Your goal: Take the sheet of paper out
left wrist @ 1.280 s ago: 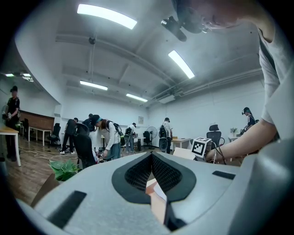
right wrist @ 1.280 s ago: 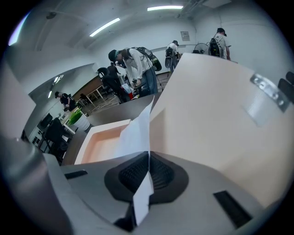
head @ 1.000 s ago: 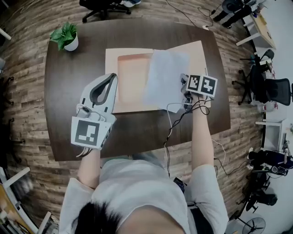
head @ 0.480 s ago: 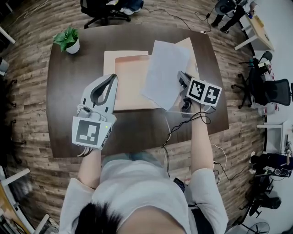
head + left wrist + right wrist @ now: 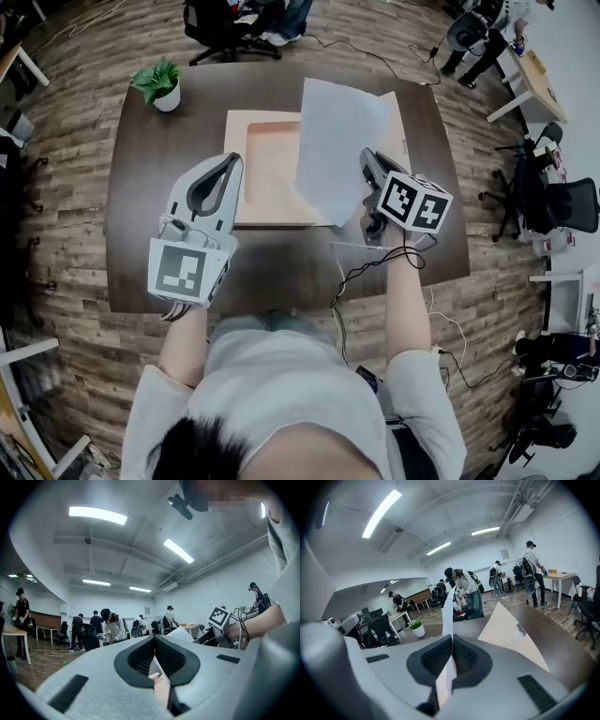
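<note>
A white sheet of paper [image 5: 336,141] hangs lifted above the open tan folder [image 5: 272,173] on the dark table. My right gripper [image 5: 366,167] is shut on the sheet's lower right edge. In the right gripper view the sheet [image 5: 447,616] stands edge-on between the closed pads of the right gripper [image 5: 451,657], with the folder's flap [image 5: 511,630] lying beyond. My left gripper [image 5: 228,164] sits at the folder's left edge. In the left gripper view the left gripper [image 5: 154,667] is shut on a tan strip of the folder [image 5: 161,691].
The brown table [image 5: 141,197] carries a small potted plant [image 5: 164,84] at its far left corner. Office chairs [image 5: 225,23] stand behind the table and more to the right. Cables [image 5: 361,272] hang from the right gripper. Several people stand in the room beyond.
The right gripper has risen with the sheet, pulling it up off the folder and tilting it more upright. The left gripper stays on the folder's left edge.
</note>
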Demonstrator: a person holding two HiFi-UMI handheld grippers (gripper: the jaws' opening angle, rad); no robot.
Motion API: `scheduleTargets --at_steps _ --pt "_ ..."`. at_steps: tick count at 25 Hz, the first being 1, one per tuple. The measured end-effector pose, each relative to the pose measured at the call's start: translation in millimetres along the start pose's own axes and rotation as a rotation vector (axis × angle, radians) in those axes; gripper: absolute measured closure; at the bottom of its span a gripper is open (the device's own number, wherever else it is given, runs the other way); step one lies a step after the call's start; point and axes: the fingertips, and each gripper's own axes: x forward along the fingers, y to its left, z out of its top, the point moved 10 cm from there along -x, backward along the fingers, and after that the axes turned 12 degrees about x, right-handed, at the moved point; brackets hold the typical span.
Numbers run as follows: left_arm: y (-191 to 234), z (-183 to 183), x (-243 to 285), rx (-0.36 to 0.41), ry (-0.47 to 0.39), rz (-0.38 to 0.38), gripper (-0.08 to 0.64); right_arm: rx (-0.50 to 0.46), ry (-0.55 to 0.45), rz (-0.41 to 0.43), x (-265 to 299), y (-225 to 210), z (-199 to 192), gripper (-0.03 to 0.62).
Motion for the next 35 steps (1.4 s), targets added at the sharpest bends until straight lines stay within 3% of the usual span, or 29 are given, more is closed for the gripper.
scheduleTargets --at_steps 21,35 --pt "-19 33 -39 0.034 -0.031 0.074 0.563 -0.079 -0.154 0.137 -51 46 -2 0.578" --pt "-25 45 -55 0.053 -0.036 0.108 0.563 -0.162 -0.246 0.154 -85 58 -7 0.578"
